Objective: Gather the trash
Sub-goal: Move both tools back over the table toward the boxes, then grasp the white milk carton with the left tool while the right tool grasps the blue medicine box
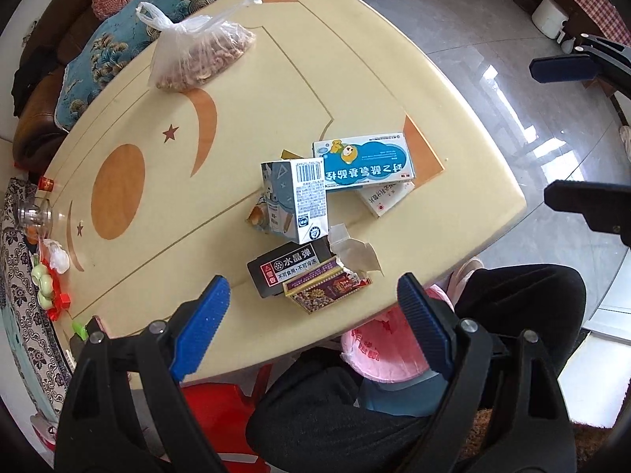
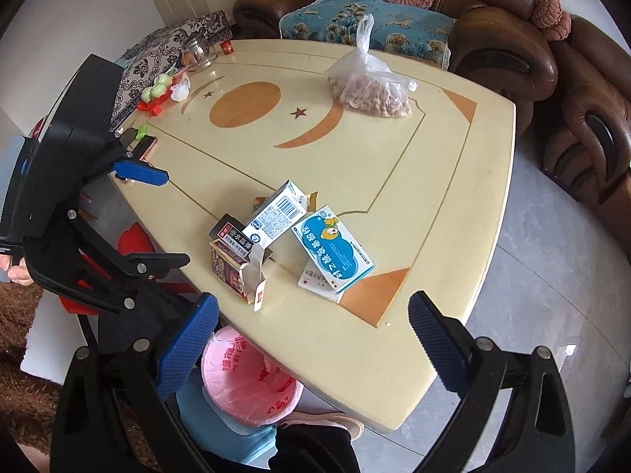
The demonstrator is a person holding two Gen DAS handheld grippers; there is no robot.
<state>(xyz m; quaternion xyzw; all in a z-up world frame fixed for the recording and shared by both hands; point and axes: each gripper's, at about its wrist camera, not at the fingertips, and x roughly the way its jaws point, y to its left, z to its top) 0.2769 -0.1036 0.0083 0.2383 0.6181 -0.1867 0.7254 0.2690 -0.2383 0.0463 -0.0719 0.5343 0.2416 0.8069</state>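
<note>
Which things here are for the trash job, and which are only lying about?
For the job:
- milk carton
- blue medicine box
- white box under it
- black box
- torn packet
- pink-lined bin

Lying about:
- bag of nuts
- glass jar
- green toy

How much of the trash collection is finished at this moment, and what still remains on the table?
Nothing looks collected yet. The milk carton, blue box, white box, black box and torn packet all lie on the table. In hand: nothing; the left gripper and right gripper are both open and empty above the pile. The pink-lined bin waits below the table edge. All the items remain.
</note>
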